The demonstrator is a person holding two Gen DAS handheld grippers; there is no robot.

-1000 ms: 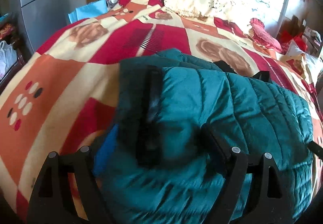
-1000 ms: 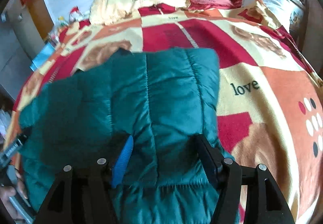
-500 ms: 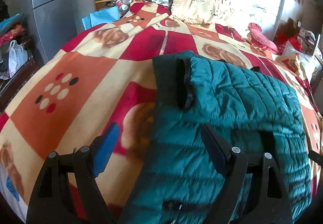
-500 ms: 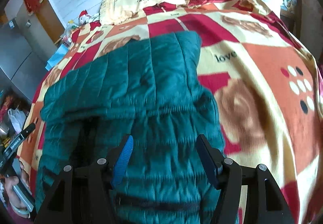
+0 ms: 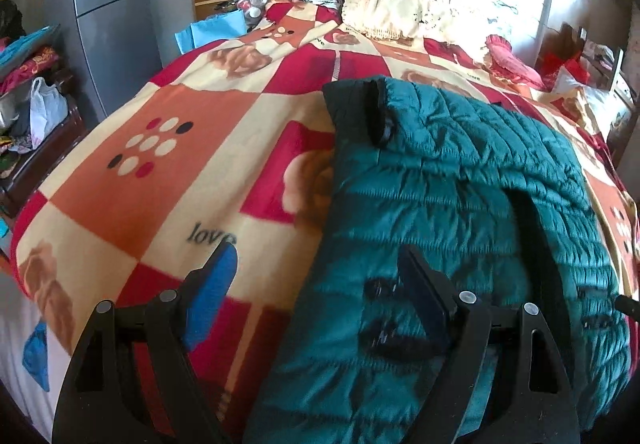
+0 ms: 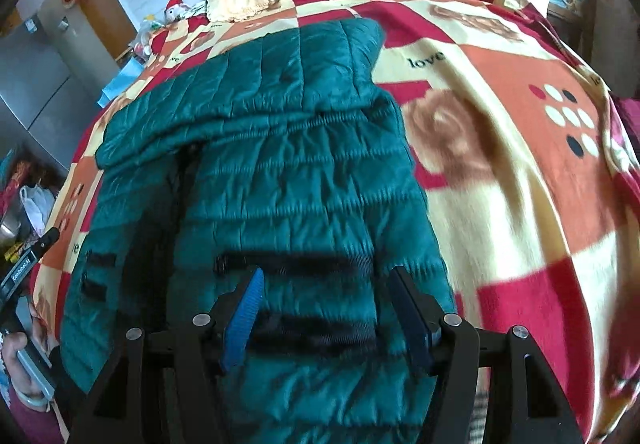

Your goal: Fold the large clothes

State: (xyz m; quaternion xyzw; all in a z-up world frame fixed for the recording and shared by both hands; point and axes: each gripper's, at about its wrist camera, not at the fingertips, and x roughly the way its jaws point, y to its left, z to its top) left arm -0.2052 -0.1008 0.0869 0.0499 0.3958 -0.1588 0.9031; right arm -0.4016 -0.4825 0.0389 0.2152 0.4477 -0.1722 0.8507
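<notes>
Green quilted jacket (image 6: 288, 172) beneath right gripper (image 6: 328, 308)

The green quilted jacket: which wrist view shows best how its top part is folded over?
The right wrist view. There the green quilted jacket lies nearly whole and centred, its upper part folded down over the body. The left wrist view shows it pushed right, its near part behind a gripper finger.

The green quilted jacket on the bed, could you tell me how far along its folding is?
Done: the green jacket's far part lies folded over its body on the blanket. In hand: nothing; left gripper and right gripper hang open above it. Left: probably further folds into a compact bundle.
</notes>
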